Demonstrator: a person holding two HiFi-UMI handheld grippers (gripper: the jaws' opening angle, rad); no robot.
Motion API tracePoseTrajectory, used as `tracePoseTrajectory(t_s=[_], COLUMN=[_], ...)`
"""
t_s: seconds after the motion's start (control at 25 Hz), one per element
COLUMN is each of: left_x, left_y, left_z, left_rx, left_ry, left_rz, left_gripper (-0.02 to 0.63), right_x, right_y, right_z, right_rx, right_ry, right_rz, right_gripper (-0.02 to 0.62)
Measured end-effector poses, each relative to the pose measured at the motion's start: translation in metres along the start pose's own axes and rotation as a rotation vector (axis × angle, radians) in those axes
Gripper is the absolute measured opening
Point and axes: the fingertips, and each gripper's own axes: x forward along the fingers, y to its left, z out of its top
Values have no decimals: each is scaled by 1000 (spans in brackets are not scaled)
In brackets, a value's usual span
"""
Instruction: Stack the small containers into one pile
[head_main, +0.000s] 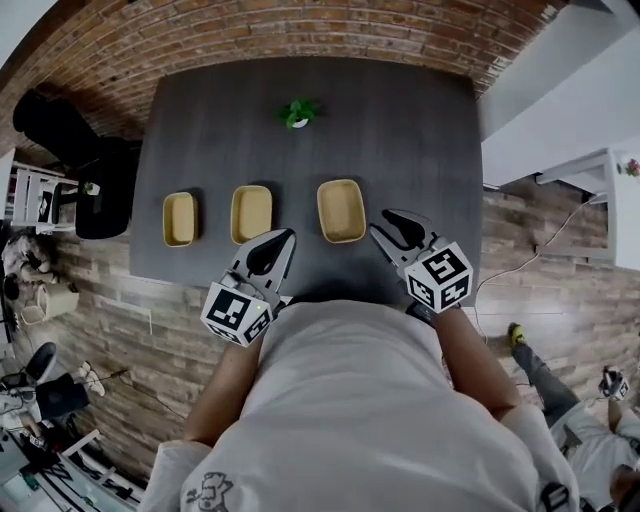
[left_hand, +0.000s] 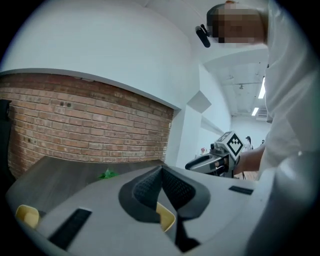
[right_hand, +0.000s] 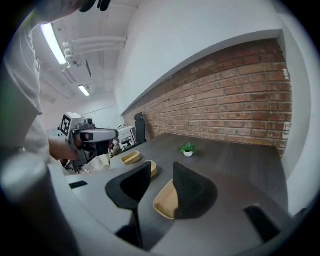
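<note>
1. Three shallow tan trays sat in a row on the dark surface (head_main: 400, 130), each apart from the next and none stacked: the left container (head_main: 180, 219), the middle container (head_main: 251, 213) and the right container (head_main: 341, 210). A small potted plant (head_main: 299, 112) stood well behind them.
2. My left claw (left_hand: 161, 169) hung just short of the middle container, its jaws closed tip to tip with nothing between them.
3. My right claw (right_hand: 162, 167) hovered near the right container's near corner, jaws parted to a moderate gap and empty. The tray showed through the gap.
4. I judged the trays light and stiff, with smooth walls likely to slip, and apt to skate along the surface if nudged.
5. I would pinch one raised wall, one jaw inside the rim and one outside.
6. The right container looked the largest, so it seemed the natural base for the pile.
</note>
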Motion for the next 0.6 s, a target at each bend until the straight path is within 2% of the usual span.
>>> tracePoseTrajectory(t_s=[0.28,0.6], left_x=[23,44], left_y=[35,52], left_z=[-14,-33], left_rx=[-2,2], left_ry=[73,134], left_rz=[-70,-167], left_gripper=[11,11], right_x=[35,61], right_y=[-18,-37], right_z=[-19,-63], right_rx=[59,95], right_ry=[88,195], right_rz=[-43,-134], right_gripper=[143,143])
